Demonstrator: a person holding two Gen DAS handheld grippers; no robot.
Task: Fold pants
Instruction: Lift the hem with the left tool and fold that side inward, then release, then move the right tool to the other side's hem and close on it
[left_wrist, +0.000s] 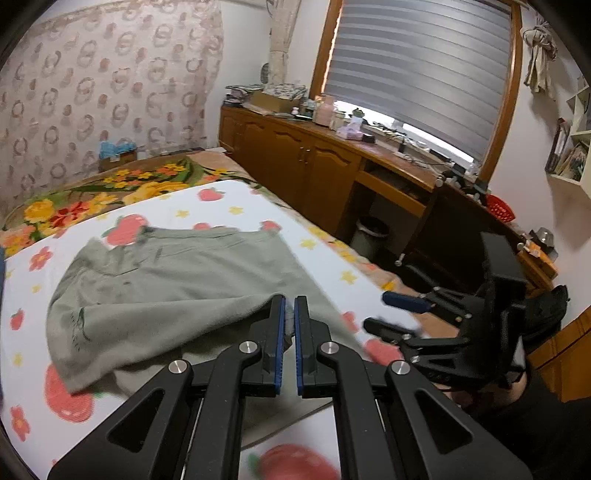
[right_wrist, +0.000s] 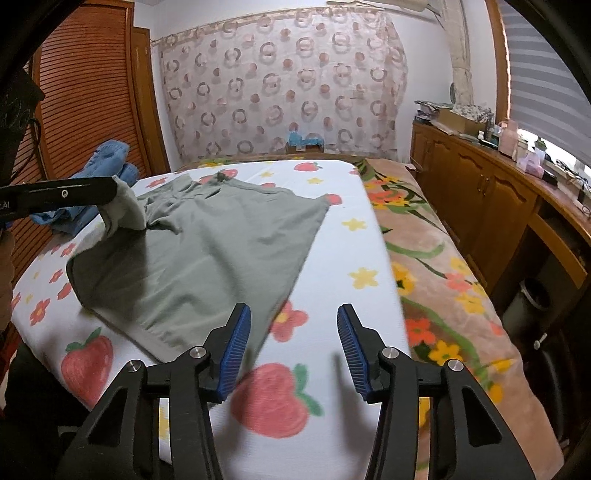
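The left gripper (left_wrist: 290, 306) is clamped on a corner of the grey-green pants (right_wrist: 207, 243), lifting it off the strawberry-print sheet (right_wrist: 325, 369) where the rest lies spread. The right gripper (right_wrist: 293, 332) hovers at the pants' near edge, jaws partly apart, nothing between them. Blue jeans (right_wrist: 110, 162) lie beyond.

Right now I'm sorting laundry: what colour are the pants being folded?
Plain grey-green pants, clearest in the right wrist view.
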